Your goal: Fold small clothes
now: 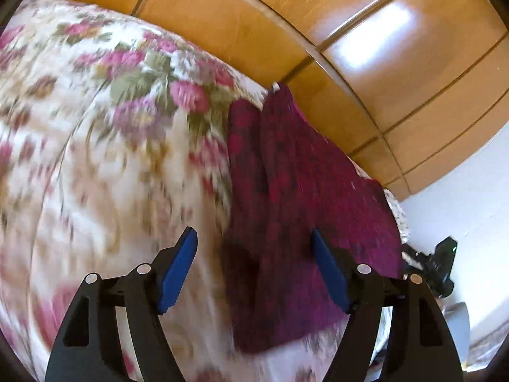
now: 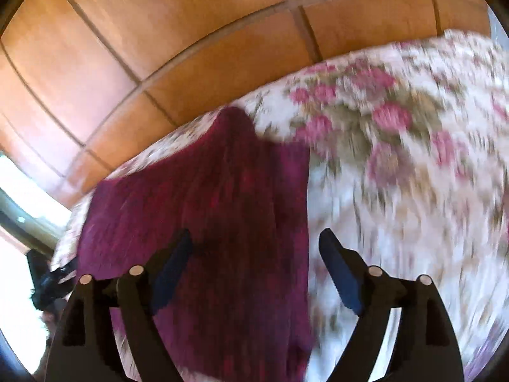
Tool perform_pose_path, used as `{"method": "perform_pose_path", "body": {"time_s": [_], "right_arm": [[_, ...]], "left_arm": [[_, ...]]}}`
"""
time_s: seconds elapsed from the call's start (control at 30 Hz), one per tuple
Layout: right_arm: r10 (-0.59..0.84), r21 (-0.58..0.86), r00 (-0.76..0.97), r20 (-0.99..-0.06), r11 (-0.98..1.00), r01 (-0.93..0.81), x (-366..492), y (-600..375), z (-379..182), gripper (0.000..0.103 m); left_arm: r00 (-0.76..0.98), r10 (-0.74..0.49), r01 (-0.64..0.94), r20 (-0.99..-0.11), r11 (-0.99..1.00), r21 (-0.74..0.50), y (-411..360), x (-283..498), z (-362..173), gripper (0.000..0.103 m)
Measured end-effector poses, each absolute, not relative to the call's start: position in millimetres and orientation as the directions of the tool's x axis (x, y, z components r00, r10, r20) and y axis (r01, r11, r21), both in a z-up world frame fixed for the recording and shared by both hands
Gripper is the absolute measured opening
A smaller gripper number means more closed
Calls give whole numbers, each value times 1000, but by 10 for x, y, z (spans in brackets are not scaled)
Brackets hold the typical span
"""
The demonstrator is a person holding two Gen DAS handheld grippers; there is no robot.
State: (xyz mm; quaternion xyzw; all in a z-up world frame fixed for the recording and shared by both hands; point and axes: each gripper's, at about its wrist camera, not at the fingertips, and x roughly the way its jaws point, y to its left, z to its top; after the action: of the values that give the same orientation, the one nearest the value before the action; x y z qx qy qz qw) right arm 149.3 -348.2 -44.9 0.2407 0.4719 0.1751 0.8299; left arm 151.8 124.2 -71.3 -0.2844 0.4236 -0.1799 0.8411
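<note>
Looking along the left claw [image 1: 254,267], both fingers are spread wide, holding nothing; the maroon garment [image 1: 305,191] lies on the floral bedspread [image 1: 95,127] beneath. From the right claw [image 2: 254,270], equally agape and empty, it seems soft, light knit; pinch 1 edge or corner.
</note>
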Motion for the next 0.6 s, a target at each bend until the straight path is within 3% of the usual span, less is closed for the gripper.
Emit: {"method": "perform_pose_path", "body": {"time_s": [0.13, 0.2, 0.27, 0.3, 0.33, 0.37, 0.43, 0.6], "right_arm": [[542, 589, 464, -701, 806, -52, 1034, -3469, -608, 85], [545, 585, 439, -714, 809, -53, 885, -3399, -728, 81], [515, 553, 461, -723, 831, -61, 814, -3356, -742, 63], [519, 558, 462, -719, 828, -60, 806, -3350, -741, 53], [525, 572, 461, -715, 819, -45, 805, -3362, -731, 38], [526, 575, 466, -712, 817, -45, 799, -3366, -697, 27], [530, 577, 474, -704, 815, -54, 768, -3391, -633, 23], [555, 600, 500, -664, 795, -86, 569, -3486, -391, 20]], "left_arm": [[537, -597, 114, -596, 751, -650, 1060, 1246, -792, 73], [518, -606, 120, -604, 751, -649, 942, 1216, -840, 73], [514, -607, 128, -606, 753, -645, 834, 1175, -879, 67], [514, -599, 124, -615, 761, -637, 811, 1168, -879, 48], [505, -598, 118, -622, 762, -637, 796, 1176, -888, 38], [510, -598, 109, -618, 758, -644, 803, 1169, -880, 35], [523, -589, 113, -616, 764, -635, 778, 1136, -828, 27], [531, -596, 128, -602, 759, -638, 781, 952, -667, 25]]}}
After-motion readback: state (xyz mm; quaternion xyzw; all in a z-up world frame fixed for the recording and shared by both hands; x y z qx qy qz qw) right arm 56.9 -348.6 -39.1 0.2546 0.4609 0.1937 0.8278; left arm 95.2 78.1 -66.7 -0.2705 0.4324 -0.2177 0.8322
